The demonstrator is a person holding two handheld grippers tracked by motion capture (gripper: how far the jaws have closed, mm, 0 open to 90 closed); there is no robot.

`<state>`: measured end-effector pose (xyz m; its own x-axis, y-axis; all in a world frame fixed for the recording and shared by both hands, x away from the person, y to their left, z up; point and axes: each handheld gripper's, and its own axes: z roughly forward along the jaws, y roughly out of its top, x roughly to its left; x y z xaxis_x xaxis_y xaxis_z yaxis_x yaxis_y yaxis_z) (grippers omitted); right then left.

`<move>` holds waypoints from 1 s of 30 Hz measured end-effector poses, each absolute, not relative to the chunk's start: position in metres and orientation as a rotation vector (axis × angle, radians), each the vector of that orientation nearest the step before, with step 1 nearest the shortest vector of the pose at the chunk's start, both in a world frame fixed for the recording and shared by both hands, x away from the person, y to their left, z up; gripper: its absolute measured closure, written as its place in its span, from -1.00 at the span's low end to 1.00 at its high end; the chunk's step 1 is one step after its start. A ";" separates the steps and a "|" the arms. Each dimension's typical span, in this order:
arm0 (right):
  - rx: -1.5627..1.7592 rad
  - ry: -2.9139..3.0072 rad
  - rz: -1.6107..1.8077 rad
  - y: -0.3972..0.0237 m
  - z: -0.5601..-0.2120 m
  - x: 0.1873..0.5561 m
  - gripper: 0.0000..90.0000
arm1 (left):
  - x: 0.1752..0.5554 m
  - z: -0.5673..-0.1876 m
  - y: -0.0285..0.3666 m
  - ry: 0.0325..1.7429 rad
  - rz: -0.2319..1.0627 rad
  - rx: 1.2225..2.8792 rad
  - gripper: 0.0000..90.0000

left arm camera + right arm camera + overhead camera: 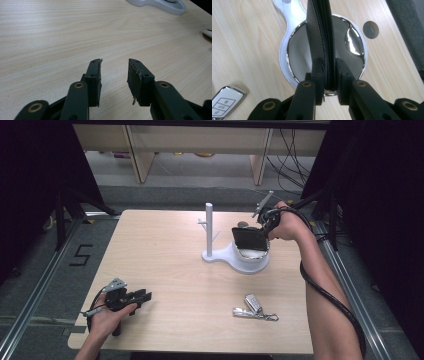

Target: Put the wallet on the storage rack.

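flr grey carpet (45, 265) | wood shelving (200, 140) rear | dark curtains (30, 170)

Light wood table (165, 250), few things on it.
White stand w/ post and shiny tray (240, 257) at far right; car key (254, 307) near front edge.

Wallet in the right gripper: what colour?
Black wallet with a pale stitch line, clearest in the right gripper view.

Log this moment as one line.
right tongs: shut on wallet above tray | left tongs: open, empty | car key: on table
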<state>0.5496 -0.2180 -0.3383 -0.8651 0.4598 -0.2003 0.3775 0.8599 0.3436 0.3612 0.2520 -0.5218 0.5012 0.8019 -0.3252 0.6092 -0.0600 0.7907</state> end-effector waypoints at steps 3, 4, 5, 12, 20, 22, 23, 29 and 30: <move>0.633 2.752 0.407 -0.217 -0.338 0.550 0.76 | 0.361 -0.522 0.252 1.193 0.239 1.761 0.39; 0.627 2.744 0.395 -0.216 -0.338 0.550 0.72 | 0.361 -0.522 0.252 1.193 0.241 1.756 0.39; 0.624 2.732 0.387 -0.216 -0.338 0.551 0.66 | 0.361 -0.522 0.253 1.191 0.241 1.758 0.39; 0.690 2.677 0.344 -0.216 -0.342 0.552 0.33 | 0.362 -0.522 0.254 1.193 0.247 1.757 0.38; 0.696 2.597 0.309 -0.219 -0.338 0.553 0.38 | 0.361 -0.522 0.251 1.190 0.242 1.756 0.38; 0.690 2.599 0.317 -0.220 -0.339 0.553 0.38 | 0.361 -0.522 0.252 1.193 0.239 1.754 0.38; 0.706 2.588 0.326 -0.220 -0.338 0.552 0.36 | 0.361 -0.522 0.252 1.195 0.238 1.758 0.38; 0.729 2.546 0.330 -0.223 -0.333 0.550 0.29 | 0.361 -0.522 0.252 1.194 0.239 1.755 0.38; 0.738 2.541 0.332 -0.223 -0.332 0.549 0.29 | 0.361 -0.522 0.252 1.195 0.238 1.753 0.38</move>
<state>0.5490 -0.2227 -0.3322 -0.7446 0.5553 -0.3704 0.4413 0.8259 0.3509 0.3611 0.2523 -0.5217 0.5004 0.7993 -0.3328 0.6111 -0.0538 0.7897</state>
